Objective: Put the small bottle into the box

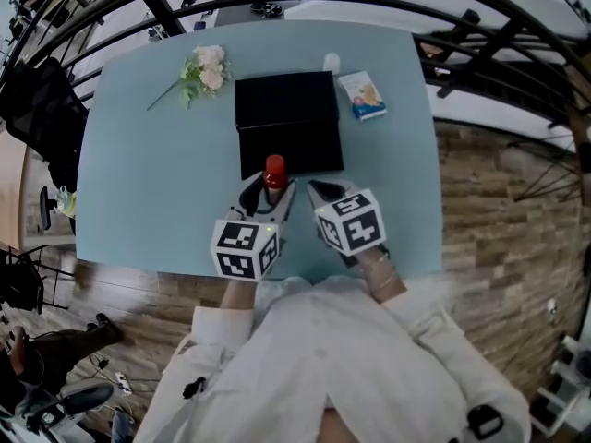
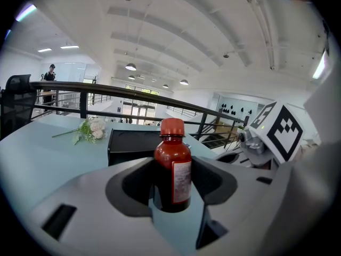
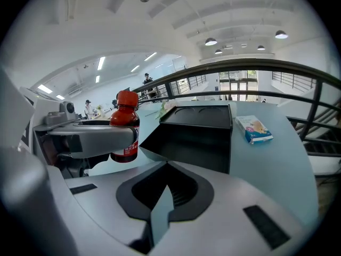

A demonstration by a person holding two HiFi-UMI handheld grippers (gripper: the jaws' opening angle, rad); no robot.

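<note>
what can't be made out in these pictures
- Bottle label: the print is too small and blurred in the left gripper view.
- Box inside: all black, no detail shows in the head view or the right gripper view.
- Carton print: too small in both of those views.
- White thing beyond the box: too small to identify in the head view.

Print on small bottle label unreadable
</note>
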